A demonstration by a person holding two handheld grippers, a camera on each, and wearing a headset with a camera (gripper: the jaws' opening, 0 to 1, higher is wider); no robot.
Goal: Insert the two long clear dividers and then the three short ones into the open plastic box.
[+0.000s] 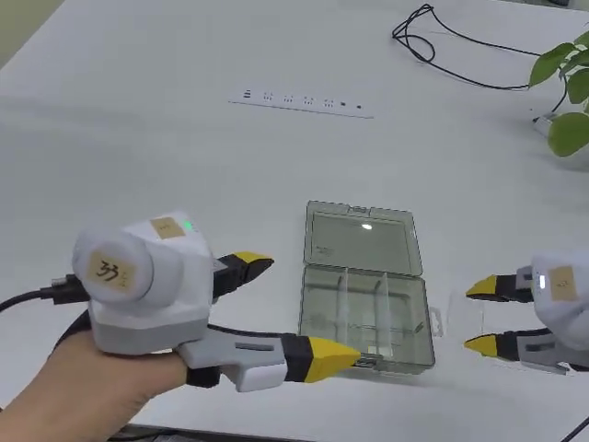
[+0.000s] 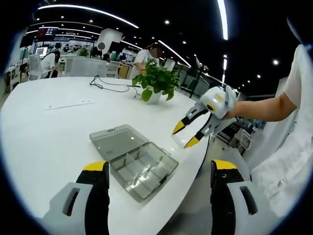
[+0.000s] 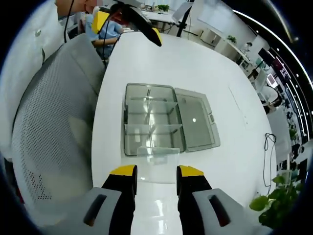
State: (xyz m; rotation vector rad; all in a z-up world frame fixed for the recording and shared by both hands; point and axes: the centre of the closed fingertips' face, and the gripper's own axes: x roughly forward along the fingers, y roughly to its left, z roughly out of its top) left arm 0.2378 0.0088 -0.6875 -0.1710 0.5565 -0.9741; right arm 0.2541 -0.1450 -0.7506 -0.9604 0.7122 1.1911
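Observation:
The open plastic box (image 1: 317, 318) lies in the middle of the white table, its lid (image 1: 362, 238) folded flat behind it. Clear dividers stand inside, crossing one another (image 3: 149, 115). Loose clear divider pieces (image 3: 156, 152) lie flat on the table by the box's right end, just ahead of my right gripper (image 3: 157, 172). That gripper (image 1: 479, 317) hovers open to the right of the box and holds nothing. My left gripper (image 1: 293, 310) is open wide at the box's left front corner, empty, with its lower jaw tip near the front wall. The left gripper view shows the box (image 2: 161, 169) between its jaws.
A white power strip (image 1: 301, 101) lies far back, with a black cable (image 1: 442, 41) and a green plant (image 1: 571, 92) at the back right. The table's near edge runs just below the box. A grey mesh chair (image 3: 49, 127) stands beside the table.

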